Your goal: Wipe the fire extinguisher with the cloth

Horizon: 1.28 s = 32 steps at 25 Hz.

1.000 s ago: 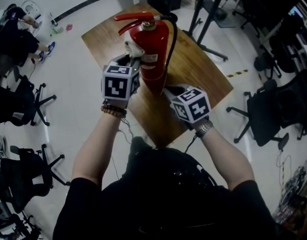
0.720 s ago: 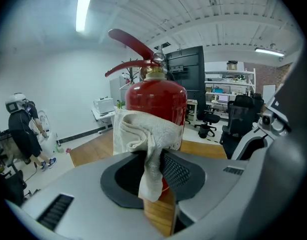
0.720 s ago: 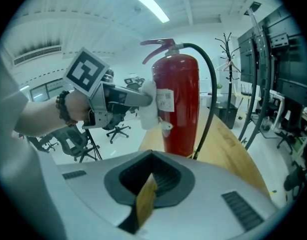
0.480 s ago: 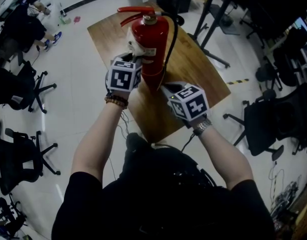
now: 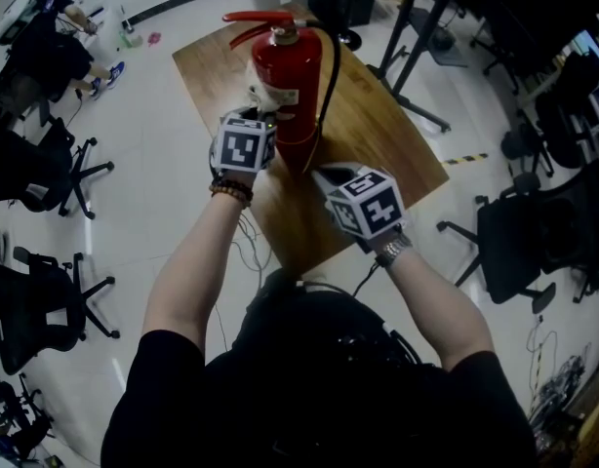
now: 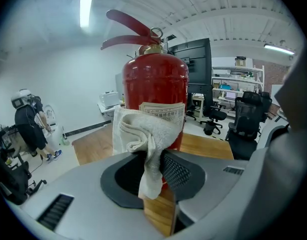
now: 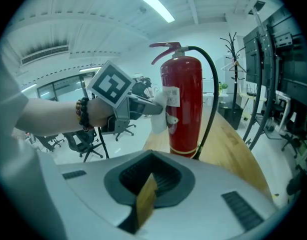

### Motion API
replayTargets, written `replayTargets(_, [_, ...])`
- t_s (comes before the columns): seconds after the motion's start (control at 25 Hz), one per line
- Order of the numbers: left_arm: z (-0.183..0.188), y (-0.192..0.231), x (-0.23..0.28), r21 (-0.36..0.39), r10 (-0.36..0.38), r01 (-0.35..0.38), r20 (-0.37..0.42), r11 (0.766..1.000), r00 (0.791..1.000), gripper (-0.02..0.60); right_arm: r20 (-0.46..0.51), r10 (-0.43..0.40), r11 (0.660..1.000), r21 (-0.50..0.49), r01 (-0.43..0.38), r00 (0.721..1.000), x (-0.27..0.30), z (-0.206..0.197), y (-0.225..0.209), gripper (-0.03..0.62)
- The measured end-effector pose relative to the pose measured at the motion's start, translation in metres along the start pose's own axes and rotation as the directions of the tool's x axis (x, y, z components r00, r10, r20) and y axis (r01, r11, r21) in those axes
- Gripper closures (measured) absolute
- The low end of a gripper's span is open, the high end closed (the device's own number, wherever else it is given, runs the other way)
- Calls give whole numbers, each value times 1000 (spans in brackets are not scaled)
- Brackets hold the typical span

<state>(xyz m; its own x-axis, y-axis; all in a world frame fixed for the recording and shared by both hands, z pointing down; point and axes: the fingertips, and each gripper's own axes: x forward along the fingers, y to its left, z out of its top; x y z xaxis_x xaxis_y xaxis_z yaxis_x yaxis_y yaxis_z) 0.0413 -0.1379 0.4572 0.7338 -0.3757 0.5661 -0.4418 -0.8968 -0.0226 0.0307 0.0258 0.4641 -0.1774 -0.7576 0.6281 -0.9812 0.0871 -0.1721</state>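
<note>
Left claw [image 6: 154, 170] clenched on cloth [image 6: 143, 131]; cloth pressed against upright fire extinguisher [image 6: 156, 79], by its label. Extinguisher stands on wooden desk [image 5: 378, 135]. Right claw [image 7: 146, 196] clenched, empty, near the base.

Wooden table [image 5: 382, 139] on pale floor [image 5: 163, 174], red fire extinguisher [image 5: 288, 86] upright on it.

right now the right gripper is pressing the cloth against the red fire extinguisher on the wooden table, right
Not quite: it is the left gripper that holds the cloth against the fire extinguisher, as the left gripper view shows. The right gripper is shut and empty. The rest holds: the extinguisher is red and stands on the wooden table.
</note>
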Motion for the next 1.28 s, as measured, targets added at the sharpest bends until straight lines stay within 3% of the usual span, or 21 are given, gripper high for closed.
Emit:
replayTargets(0.8, [-58,-1,39,-66,-96,90,-88,994,992,491,-44,-48,997,52,50,998,27,3,-26,571])
replayTargets(1.28, [-97,-3,67,-103,-202,189,-145,977,969,491,-88,-100,990,90,108,991,60,11,-43,571])
